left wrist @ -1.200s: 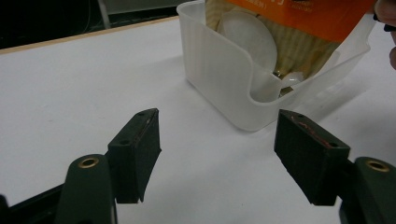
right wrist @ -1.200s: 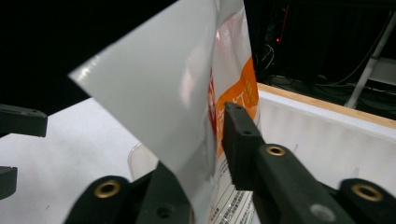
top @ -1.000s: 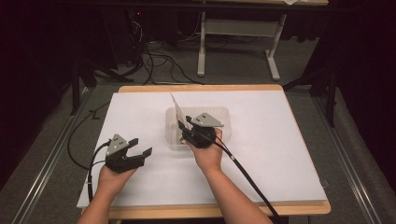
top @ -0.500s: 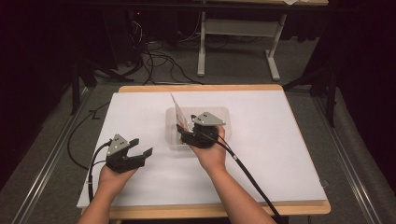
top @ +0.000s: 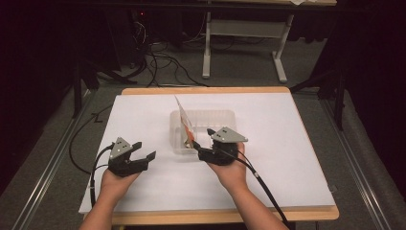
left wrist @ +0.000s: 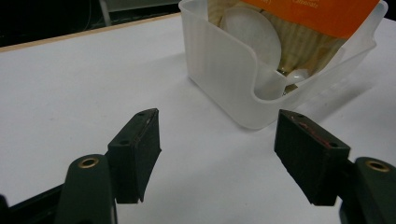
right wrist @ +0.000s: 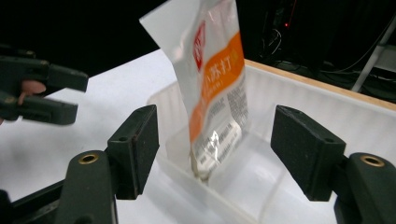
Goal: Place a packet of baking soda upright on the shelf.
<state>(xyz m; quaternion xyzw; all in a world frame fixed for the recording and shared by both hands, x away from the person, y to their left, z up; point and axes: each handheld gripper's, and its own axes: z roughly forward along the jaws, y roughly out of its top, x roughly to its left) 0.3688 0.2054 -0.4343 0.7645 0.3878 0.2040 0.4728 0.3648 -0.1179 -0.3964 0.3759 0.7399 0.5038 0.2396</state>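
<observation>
A white and orange snack packet (top: 184,122) stands upright in a translucent plastic bin (top: 213,113) and leans on its left wall. My right gripper (top: 203,139) hovers at the bin's near right corner. Its jaws have just been opening and stand wide with nothing between them. In the right gripper view the packet (right wrist: 217,84) rises from the bin (right wrist: 303,93) a little beyond the right gripper (right wrist: 215,149). My left gripper (top: 143,149) rests open left of the bin. The left gripper view shows the left gripper (left wrist: 217,149) short of the bin's corner (left wrist: 224,79).
A white sheet (top: 287,143) covers the wooden table, with bare room around the bin. Cables trail from both grippers to the near edge. Behind the table are a dark floor, cables and a white metal frame (top: 244,28).
My right gripper has opened and drawn back out of the bin toward its near right corner, leaving the packet standing inside. The left gripper has stayed put.
</observation>
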